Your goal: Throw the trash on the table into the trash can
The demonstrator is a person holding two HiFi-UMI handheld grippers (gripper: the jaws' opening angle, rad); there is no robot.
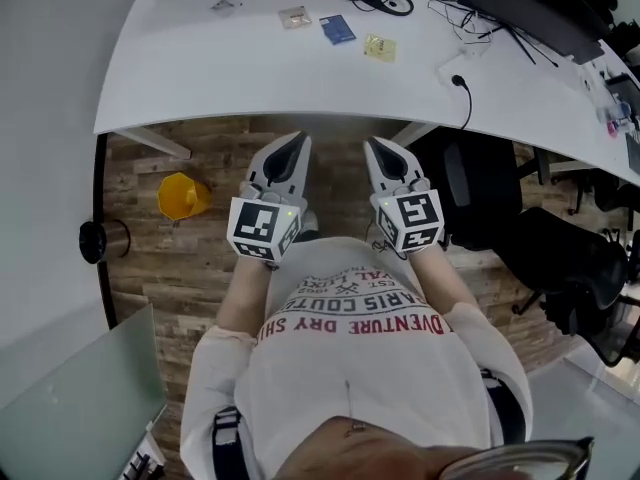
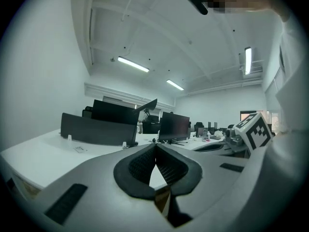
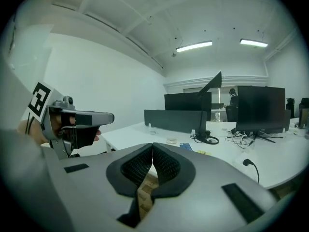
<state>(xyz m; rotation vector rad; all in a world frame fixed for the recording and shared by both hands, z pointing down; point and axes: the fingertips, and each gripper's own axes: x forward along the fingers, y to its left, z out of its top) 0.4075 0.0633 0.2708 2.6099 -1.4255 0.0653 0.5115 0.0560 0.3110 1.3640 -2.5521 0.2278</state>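
Indistinctly small, wrappers [image 1: 338,30] dot the far table [image 1: 250,68]; left gripper [image 1: 297,140] and right gripper [image 1: 376,145] point there, jaws pressed together.

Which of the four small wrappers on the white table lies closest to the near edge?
The yellow square wrapper, rightmost in the row; the blue wrapper, tan wrapper and clear wrapper to its left lie farther back.

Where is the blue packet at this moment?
Head view: the blue packet lies on the white table, between a tan wrapper on its left and a yellow wrapper on its right.
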